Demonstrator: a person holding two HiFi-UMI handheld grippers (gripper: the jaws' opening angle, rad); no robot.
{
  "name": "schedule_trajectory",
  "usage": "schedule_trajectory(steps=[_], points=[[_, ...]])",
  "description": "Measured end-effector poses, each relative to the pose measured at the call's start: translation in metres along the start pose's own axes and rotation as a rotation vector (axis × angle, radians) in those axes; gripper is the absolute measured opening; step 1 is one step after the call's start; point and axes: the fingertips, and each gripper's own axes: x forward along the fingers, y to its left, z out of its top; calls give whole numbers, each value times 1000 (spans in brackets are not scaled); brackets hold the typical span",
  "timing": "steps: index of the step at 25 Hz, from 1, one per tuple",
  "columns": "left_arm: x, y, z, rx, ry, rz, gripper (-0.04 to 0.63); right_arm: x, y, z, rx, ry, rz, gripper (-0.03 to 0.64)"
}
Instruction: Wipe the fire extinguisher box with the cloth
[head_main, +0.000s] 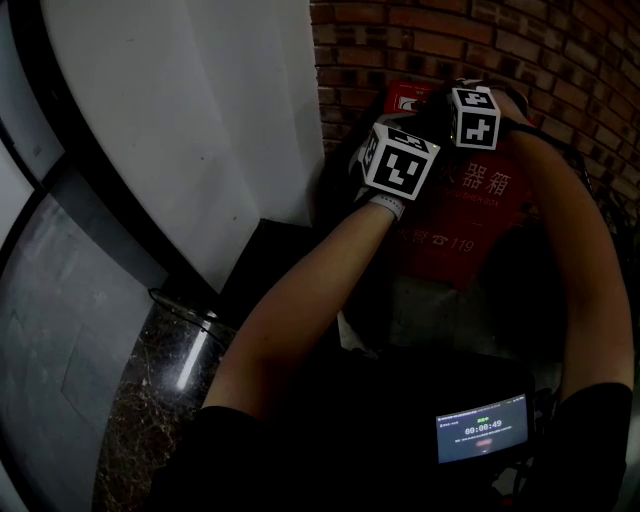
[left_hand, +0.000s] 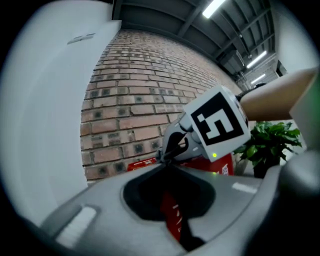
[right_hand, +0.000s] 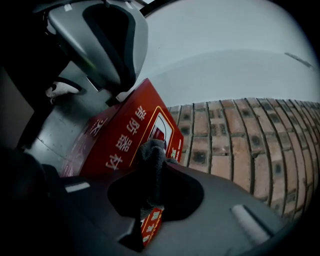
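The red fire extinguisher box (head_main: 455, 235) with white lettering stands against the brick wall. My right gripper (right_hand: 150, 197) is shut on a dark grey cloth (right_hand: 152, 162), whose bunched end lies against the box's front (right_hand: 117, 137) near its small window. My left gripper (head_main: 385, 155) is right beside it at the box's upper left. In the left gripper view its jaws stand almost together, leaving only a thin slit with a strip of red box (left_hand: 172, 215) behind. The right gripper (left_hand: 175, 147) and its marker cube fill that view's centre, above the box top (left_hand: 145, 164).
A white wall panel (head_main: 180, 120) runs down the left, close to the box. The brick wall (head_main: 560, 50) is behind it. A green potted plant (left_hand: 270, 145) stands to the right. A black ledge (head_main: 270, 260) and dark marble floor (head_main: 150, 400) lie below. A lit screen (head_main: 480, 428) sits on the person's chest.
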Motion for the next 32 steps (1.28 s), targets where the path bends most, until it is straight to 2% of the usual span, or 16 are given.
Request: schedule_trajectory(steps=[15, 20, 24, 28, 32], points=[[29, -56, 18, -1, -17, -36, 3, -40, 35, -122, 115, 131, 10, 29], [36, -73, 21, -31, -1, -23, 3, -61, 52, -161, 146, 158, 3, 29], [39, -101, 21, -54, 17, -64, 3, -74, 64, -189, 172, 178, -8, 28], [37, -109, 21, -14, 23, -55, 3, -84, 74, -214, 178, 224, -3, 28], [29, -104, 20, 30, 29, -44, 3, -94, 74, -217, 149, 246, -5, 28]])
